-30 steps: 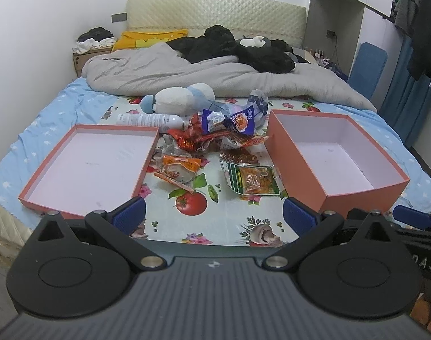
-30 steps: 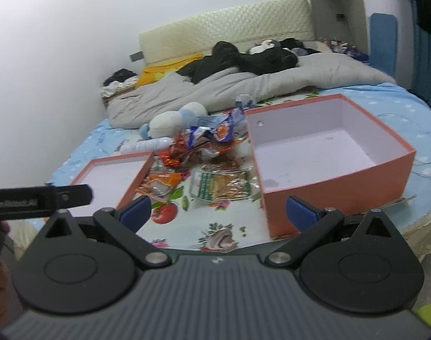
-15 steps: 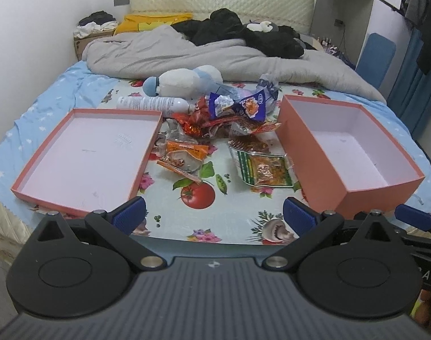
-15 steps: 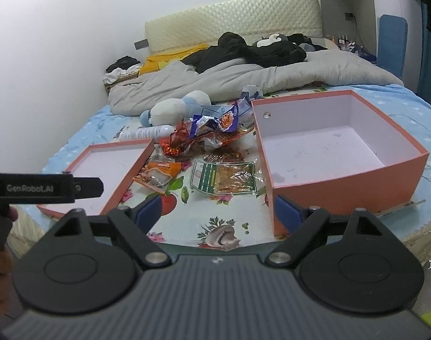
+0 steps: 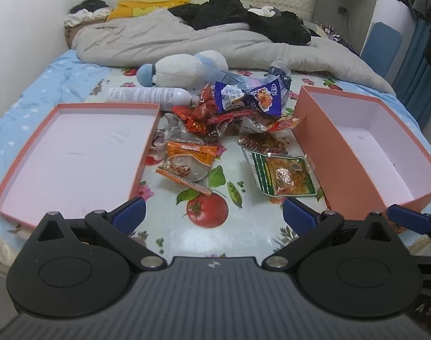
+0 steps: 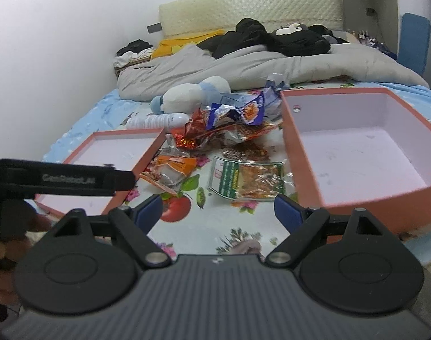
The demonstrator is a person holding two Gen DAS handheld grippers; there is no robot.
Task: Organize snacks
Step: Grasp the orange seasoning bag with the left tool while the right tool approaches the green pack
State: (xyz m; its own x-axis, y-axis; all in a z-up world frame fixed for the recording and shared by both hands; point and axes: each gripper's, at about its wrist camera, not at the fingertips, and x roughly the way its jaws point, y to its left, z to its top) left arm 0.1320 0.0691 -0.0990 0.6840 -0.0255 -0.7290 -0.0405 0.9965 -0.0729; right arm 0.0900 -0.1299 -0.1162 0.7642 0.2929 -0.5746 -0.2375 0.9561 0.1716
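A heap of snack packets [image 5: 238, 119] [image 6: 229, 133] lies on a flowered cloth between two orange boxes. Nearest me are an orange packet [image 5: 187, 161] [image 6: 170, 170] and a green-and-orange packet [image 5: 283, 175] [image 6: 249, 180]. A shallow orange lid [image 5: 73, 150] [image 6: 113, 153] lies on the left and a deeper orange box [image 5: 365, 147] [image 6: 365, 153] on the right; both hold nothing. My left gripper [image 5: 214, 216] hovers open over the cloth's near edge, short of the packets. Nothing sits between the fingers of my right gripper [image 6: 218, 212], which is open just before the green packet.
A white spray bottle [image 5: 150, 95] and a white-and-blue plush toy [image 5: 184, 69] lie behind the heap. A grey duvet [image 5: 215, 45] and dark clothes cover the far half of the bed. The left gripper's side [image 6: 59, 180] and a hand cross the right wrist view's left edge.
Both grippers have moved forward and down toward the snack heap, so the boxes and packets look larger. The right gripper's fingers stand slightly closer together than a second ago.
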